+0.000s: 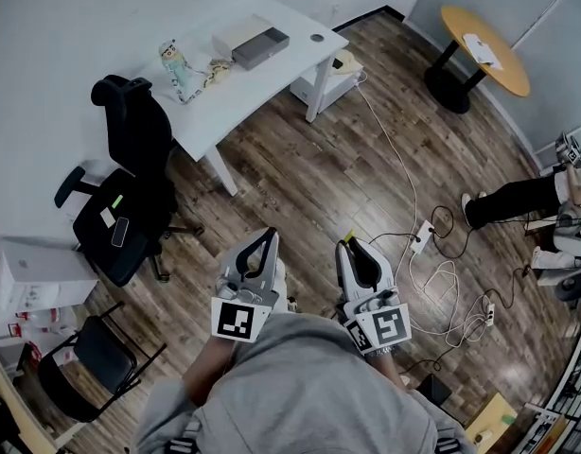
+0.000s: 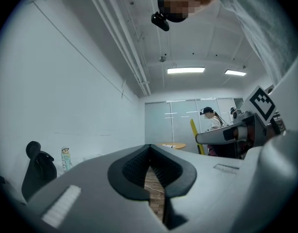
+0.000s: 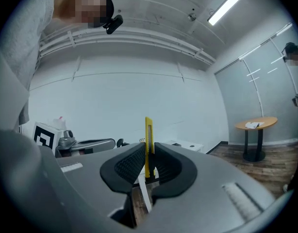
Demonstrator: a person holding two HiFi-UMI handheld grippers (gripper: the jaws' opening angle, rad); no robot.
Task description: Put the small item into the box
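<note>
Yellow small item clamped upright in right gripper | left gripper closed, empty | box on table well apart | advise firm clamp while approaching.

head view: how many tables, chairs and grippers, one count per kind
tables: 2 (white desk, round wooden table)
chairs: 2 (black office chair, small black chair)
grippers: 2 (left gripper shut and empty, right gripper shut on a yellow cutter)
total: 6
</note>
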